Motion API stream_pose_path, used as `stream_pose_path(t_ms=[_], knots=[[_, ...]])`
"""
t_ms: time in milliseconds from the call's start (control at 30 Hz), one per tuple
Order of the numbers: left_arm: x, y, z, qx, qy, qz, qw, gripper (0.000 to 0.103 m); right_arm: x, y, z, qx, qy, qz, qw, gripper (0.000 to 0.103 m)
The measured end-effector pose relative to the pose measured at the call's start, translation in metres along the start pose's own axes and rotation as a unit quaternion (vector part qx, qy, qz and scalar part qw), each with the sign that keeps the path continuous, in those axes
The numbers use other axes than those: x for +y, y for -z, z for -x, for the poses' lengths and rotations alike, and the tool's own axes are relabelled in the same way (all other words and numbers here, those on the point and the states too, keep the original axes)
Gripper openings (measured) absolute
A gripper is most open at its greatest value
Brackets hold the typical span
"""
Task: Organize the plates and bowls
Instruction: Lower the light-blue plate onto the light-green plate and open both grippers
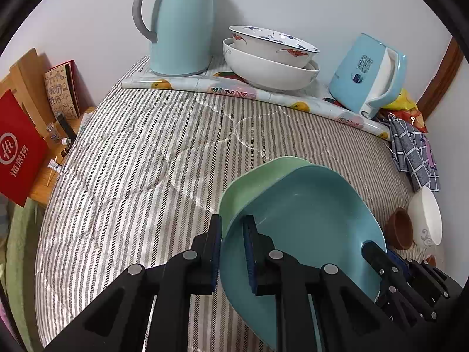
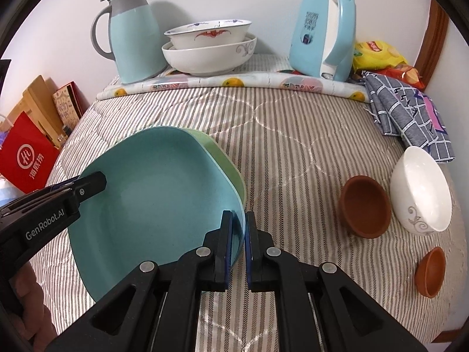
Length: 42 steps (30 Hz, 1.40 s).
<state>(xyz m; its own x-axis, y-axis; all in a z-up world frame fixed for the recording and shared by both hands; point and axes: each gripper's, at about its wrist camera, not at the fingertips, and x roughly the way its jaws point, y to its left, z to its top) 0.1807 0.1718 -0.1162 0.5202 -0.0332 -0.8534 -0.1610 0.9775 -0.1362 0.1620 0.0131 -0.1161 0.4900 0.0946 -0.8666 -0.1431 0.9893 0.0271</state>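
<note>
Teal over pale green: two square plates, nested, are carried together above the striped quilt [image 2: 293,146]. The left gripper [image 1: 233,252] pinches the left rim of the teal plate [image 1: 307,220] and the green plate [image 1: 249,182] under it, and the right gripper [image 2: 238,246] is clamped on the opposite rim, so the pair is tilted between both claws over the near middle of the quilt.

The step in hand looks like moving the stacked plates to a resting place. At the far edge, on a flowered mat [image 2: 234,83], two white bowls [image 2: 209,50] sit nested between a jug [image 2: 132,35] and a kettle [image 2: 322,32]. Near the right edge lie a white bowl [image 2: 419,187] and two brown cups [image 2: 363,205].

Next, I judge, both hands must lower evenly so the plates land flat, then loosen together.
</note>
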Motion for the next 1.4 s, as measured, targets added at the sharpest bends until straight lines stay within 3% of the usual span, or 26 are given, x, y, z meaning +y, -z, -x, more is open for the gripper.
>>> stream_pose_path(t_ms=[867,1400], knots=[[-0.001,-0.021,-0.041,0.008,-0.003,-0.013,0.9999,0.017,0.007,-0.020,-0.031,-0.003,0.035,0.021,0.999,0.009],[0.001,-0.016,-0.041,0.020,-0.002,-0.009,0.9998,0.017,0.007,-0.016,-0.030,-0.004,0.027,0.022,0.999,0.011]])
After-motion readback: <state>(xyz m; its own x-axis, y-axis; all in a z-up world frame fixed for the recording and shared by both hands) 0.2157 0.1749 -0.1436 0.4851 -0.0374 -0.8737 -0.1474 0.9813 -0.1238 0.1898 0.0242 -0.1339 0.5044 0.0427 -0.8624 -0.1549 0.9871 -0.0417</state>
